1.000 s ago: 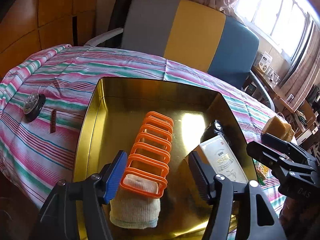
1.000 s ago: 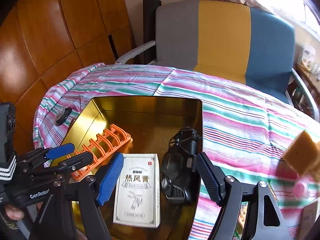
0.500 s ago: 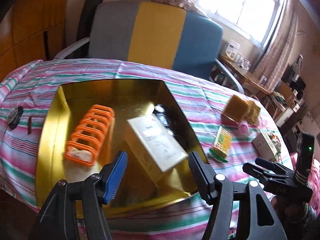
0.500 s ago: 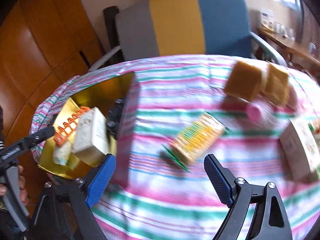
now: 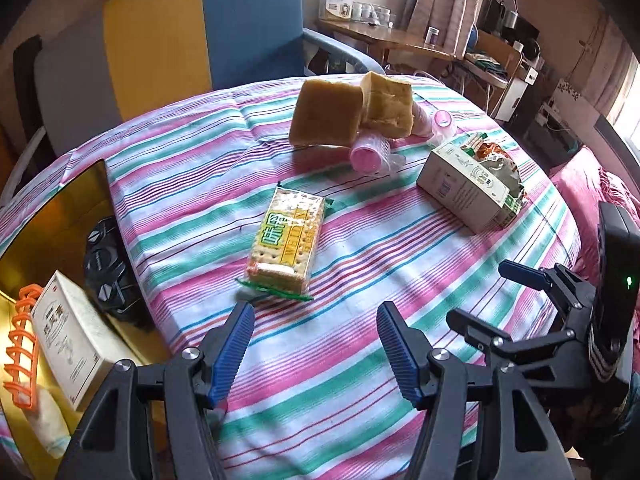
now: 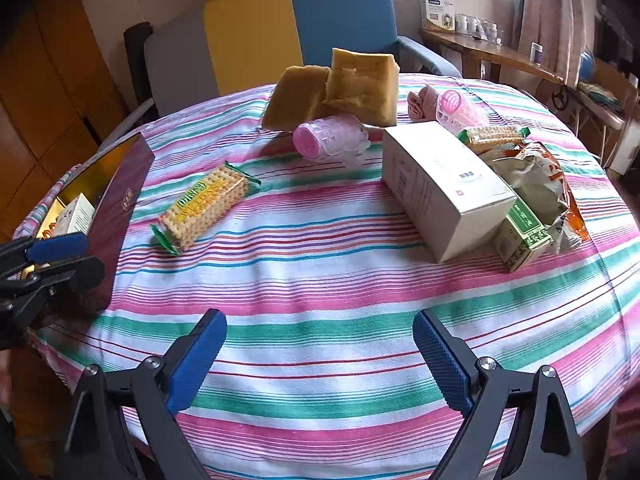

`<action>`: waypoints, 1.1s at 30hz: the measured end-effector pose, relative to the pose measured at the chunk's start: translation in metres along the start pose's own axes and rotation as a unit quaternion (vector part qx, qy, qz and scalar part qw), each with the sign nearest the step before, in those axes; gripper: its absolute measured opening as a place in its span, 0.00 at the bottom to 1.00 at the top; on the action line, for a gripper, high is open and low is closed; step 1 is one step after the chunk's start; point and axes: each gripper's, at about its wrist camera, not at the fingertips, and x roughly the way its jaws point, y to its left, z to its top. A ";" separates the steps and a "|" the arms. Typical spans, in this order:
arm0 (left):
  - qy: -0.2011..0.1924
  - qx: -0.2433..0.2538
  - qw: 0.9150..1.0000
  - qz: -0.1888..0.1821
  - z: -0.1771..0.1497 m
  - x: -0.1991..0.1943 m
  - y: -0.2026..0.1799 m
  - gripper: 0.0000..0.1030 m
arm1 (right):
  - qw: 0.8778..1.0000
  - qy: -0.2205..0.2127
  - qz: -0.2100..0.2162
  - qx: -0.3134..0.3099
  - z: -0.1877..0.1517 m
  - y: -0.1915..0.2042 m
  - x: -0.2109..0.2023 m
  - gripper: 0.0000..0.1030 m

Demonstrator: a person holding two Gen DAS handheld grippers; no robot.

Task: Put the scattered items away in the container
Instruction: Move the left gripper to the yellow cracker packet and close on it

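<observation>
The gold-lined box (image 5: pixel 60 216) (image 6: pixel 120 196) sits at the table's left and holds an orange rack (image 5: pixel 20 344), a white carton (image 5: pixel 68 332) and a black device (image 5: pixel 108 272). A cracker pack (image 5: pixel 286 240) (image 6: pixel 204 204) lies mid-table, just beyond my open, empty left gripper (image 5: pixel 314 344). Two yellow sponges (image 5: pixel 352 110) (image 6: pixel 340 88), pink rollers (image 5: pixel 370 152) (image 6: pixel 332 138), a white box (image 5: pixel 464 188) (image 6: pixel 444 188) and snack packets (image 6: pixel 528 184) lie farther off. My right gripper (image 6: pixel 320 356) is open and empty above the cloth, near the table's front edge.
A striped cloth (image 6: pixel 320 280) covers the round table. A grey, yellow and blue chair (image 6: pixel 256 32) stands behind it. A wooden side table (image 6: pixel 492 52) with jars is at the back right. The left gripper also shows in the right wrist view (image 6: pixel 48 260).
Both grippers have swung right, away from over the gold box, to the scattered items. The box has moved to the left edge of both views. Both stay open and empty.
</observation>
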 end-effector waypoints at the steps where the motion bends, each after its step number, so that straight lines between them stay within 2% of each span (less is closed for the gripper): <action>1: 0.006 -0.004 1.000 0.002 0.005 0.006 0.001 0.63 | 1.000 0.000 -0.004 -0.004 -0.001 -0.001 0.002 0.92; 6: 0.029 -0.028 0.999 0.023 0.030 0.038 0.008 0.63 | 1.000 0.002 -0.005 -0.009 -0.009 -0.010 0.010 0.96; 12: 0.056 -0.045 0.996 0.043 0.051 0.073 0.015 0.63 | 1.000 -0.014 0.002 -0.023 -0.014 -0.012 0.013 1.00; 15: 0.071 -0.052 0.996 0.031 0.047 0.085 0.016 0.61 | 0.999 -0.020 0.000 -0.039 -0.015 -0.011 0.013 1.00; 19: 0.053 -0.030 0.998 0.030 0.032 0.081 0.006 0.58 | 0.999 -0.010 0.033 -0.030 -0.008 -0.021 0.010 1.00; 21: 0.047 -0.026 0.998 0.021 0.025 0.077 0.002 0.56 | 0.999 -0.012 0.041 -0.021 0.002 -0.026 0.005 1.00; 23: 0.042 -0.022 0.999 0.018 0.019 0.073 -0.001 0.52 | 0.998 -0.039 0.041 -0.017 0.016 -0.032 -0.008 1.00; 26: 0.038 -0.016 0.999 0.019 0.014 0.071 -0.004 0.51 | 0.996 -0.083 0.020 -0.004 0.045 -0.040 -0.023 1.00; 28: 0.038 -0.018 0.999 0.014 0.012 0.070 -0.003 0.51 | 0.995 -0.098 -0.007 -0.003 0.064 -0.046 -0.019 1.00; 30: 0.038 -0.019 0.999 0.010 0.009 0.068 -0.003 0.50 | 0.995 -0.094 -0.019 0.000 0.082 -0.053 -0.007 1.00; 33: 0.039 -0.018 0.999 0.004 0.005 0.064 -0.004 0.50 | 0.998 -0.062 -0.011 -0.002 0.099 -0.060 0.020 1.00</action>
